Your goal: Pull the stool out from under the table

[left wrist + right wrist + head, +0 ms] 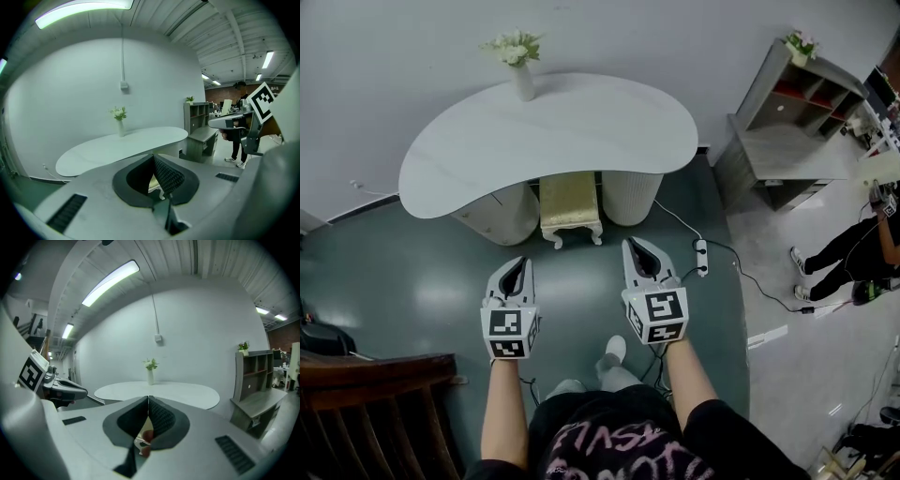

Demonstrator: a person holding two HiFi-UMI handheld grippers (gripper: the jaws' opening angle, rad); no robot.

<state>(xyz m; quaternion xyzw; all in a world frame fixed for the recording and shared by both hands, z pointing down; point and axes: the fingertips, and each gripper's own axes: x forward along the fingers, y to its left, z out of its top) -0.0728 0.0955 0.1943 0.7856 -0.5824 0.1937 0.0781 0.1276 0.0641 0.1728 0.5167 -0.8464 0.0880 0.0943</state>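
Note:
A small stool (570, 208) with a gold cushion and white carved legs stands tucked under the front edge of the white kidney-shaped table (487, 141), between the table's two ribbed white bases. My left gripper (517, 263) is shut and empty, held in the air short of the stool and a little to its left. My right gripper (636, 246) is also shut and empty, off the stool's right side. A sliver of the stool shows past the closed jaws in the left gripper view (151, 184). The table top (159, 392) fills the middle of the right gripper view.
A white vase with flowers (518, 64) stands on the table's far edge. A power strip (701, 257) and its cables lie on the floor at the right. A grey shelf unit (787, 122) is at the far right, a dark wooden chair (375, 403) at the near left, and a person (844, 253) stands at the right.

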